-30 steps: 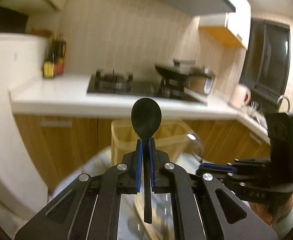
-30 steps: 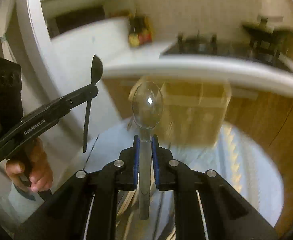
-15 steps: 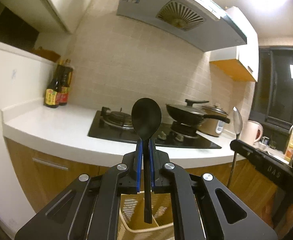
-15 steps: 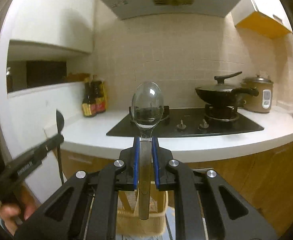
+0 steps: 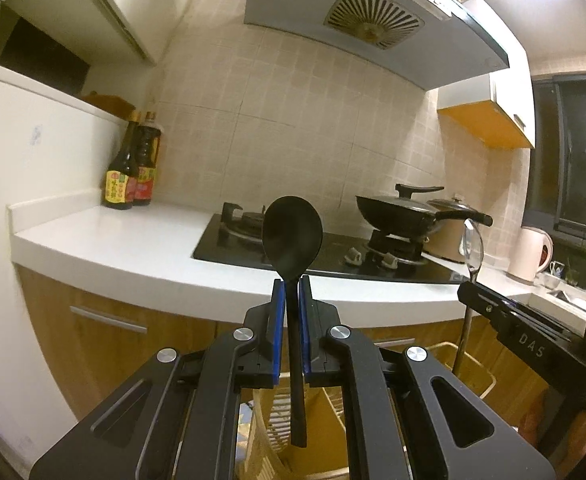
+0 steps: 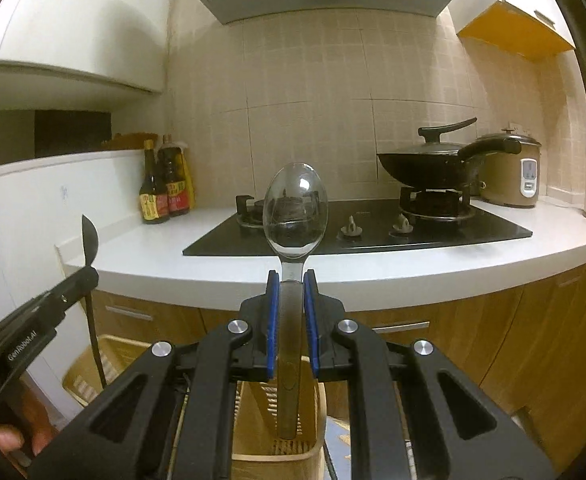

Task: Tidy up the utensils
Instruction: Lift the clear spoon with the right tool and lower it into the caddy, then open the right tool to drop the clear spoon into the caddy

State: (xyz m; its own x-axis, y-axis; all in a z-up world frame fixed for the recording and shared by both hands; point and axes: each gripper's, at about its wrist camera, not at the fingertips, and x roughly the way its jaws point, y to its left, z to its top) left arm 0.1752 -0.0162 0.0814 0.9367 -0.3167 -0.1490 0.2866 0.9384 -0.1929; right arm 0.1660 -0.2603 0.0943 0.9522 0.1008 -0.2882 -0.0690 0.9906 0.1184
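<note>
Kitchen counter point(image 6: 197, 276) with a black hob point(image 6: 373, 232) runs across both wrist views; wooden cabinet fronts point(image 6: 493, 344) stand below it. A lidded wok point(image 6: 425, 164) sits on the right burner, a rice cooker point(image 6: 513, 172) beside it, and 2 sauce bottles point(image 6: 165, 184) stand at the wall. Below the counter, a pale slatted utensil holder point(image 6: 277, 456) lies under both tools, presumably the destination. The left gripper point(image 5: 289, 292) has its jaws closed tight on the neck of a black spoon point(image 5: 293, 236), bowl up and handle hanging toward the holder, so that lowering it likely seats the handle first. The right gripper point(image 6: 291, 280) is likewise clamped on a metal spoon point(image 6: 295, 212), bowl up, with its handle end just above the holder's rim.
</note>
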